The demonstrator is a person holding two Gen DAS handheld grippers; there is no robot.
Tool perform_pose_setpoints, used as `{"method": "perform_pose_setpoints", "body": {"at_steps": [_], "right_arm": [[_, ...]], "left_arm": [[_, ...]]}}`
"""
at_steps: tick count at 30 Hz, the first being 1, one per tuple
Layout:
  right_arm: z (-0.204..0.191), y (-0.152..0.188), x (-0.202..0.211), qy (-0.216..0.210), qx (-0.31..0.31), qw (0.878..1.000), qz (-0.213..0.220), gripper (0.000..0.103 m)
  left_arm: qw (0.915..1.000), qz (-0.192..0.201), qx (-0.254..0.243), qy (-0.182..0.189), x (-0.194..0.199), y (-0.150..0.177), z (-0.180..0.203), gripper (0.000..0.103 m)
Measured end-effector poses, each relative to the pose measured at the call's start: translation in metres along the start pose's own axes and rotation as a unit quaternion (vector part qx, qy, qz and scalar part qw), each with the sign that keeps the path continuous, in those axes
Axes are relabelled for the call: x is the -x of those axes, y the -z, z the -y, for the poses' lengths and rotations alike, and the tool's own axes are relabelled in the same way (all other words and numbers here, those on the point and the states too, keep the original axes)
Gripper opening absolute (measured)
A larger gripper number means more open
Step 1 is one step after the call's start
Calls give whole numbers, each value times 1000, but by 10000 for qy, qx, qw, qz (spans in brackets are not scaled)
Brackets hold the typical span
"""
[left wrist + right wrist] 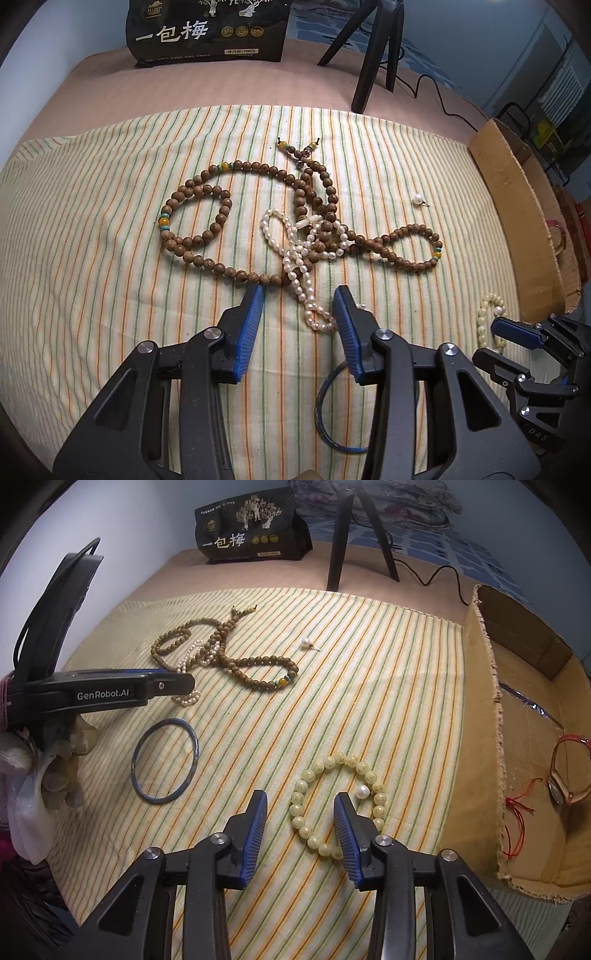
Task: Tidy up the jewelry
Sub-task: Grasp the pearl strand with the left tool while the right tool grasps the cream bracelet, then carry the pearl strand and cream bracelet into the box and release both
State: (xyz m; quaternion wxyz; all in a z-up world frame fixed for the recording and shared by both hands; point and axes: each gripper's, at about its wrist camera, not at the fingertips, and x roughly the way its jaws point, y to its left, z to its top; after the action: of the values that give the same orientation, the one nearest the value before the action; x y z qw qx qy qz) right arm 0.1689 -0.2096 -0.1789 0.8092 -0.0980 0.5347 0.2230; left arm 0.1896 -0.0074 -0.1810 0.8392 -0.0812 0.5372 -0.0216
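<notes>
Your pearl strand (pixel 295 258) is tangled into the wooden bead necklace (pixel 221 206) on the striped cloth (pixel 92 221). It'll be light, floppy and slippery, so pinch the free loop nearest you. Left hand-held gripper (pixel 298 301) is partly spread, straddling that loop, not pinching. Right hand-held gripper (pixel 300 805) is partly spread around the pale bead bracelet (pixel 332 801), which looks stiffer, holding nothing.

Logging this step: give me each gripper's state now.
Left gripper: open, holding nothing, jaws astride the pearl strand.
Right gripper: open, holding nothing, jaws over the pale bead bracelet.
</notes>
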Motion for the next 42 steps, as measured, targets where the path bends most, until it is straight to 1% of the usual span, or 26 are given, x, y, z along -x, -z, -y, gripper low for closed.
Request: {"method": "perform_pose_setpoints", "body": {"at_steps": [3, 7, 8, 9, 10, 12, 13, 17, 21, 25, 30, 34, 42], "right_arm": [[-3, -1, -5, 100, 96, 9999, -72, 36], [-5, -1, -8, 200, 212, 9995, -120, 32], [-6, -1, -8, 208, 235, 9994, -123, 26], [-7, -1, -8, 209, 252, 9994, -124, 22], [-8, 0, -9, 216, 275, 9993, -125, 20], [-10, 0, -9, 211, 321, 9992, -115, 10], [-11, 0, -8, 207, 335, 9992, -112, 7], [-13, 0, -7, 196, 352, 9992, -55, 6], [-16, -2, -1, 155, 343, 9993, 43, 5], [-19, -6, 11, 102, 294, 9993, 228, 5], [-16, -15, 32, 14, 151, 9984, 537, 5], [-14, -22, 49, -21, 49, 9968, 796, 5], [-2, -30, 80, -98, -179, 9927, 1193, 5]], "left_arm": [[9999, 49, -72, -140, -2, 1, 2, 30], [9997, 91, -56, -226, -2, 0, -2, 13], [9997, 94, -45, -223, -3, 0, -4, 9], [9997, 97, -27, -208, -2, -1, -5, 7], [9998, 99, -12, -195, -2, -1, -6, 5], [9998, 105, 19, -153, -1, -1, -8, 4], [9999, 106, 32, -133, 0, -1, -8, 2], [9998, 146, 116, -14, 8, -1, -11, 2], [9990, 336, 246, 161, 27, -6, -15, 2], [9973, 577, 301, 336, 48, -13, -14, 1], [9932, 975, 315, 551, 82, -19, -11, 1], [9894, 1178, 400, 748, 100, -27, -9, 1], [9831, 1545, 246, 949, 135, -29, 7, 1]]}}
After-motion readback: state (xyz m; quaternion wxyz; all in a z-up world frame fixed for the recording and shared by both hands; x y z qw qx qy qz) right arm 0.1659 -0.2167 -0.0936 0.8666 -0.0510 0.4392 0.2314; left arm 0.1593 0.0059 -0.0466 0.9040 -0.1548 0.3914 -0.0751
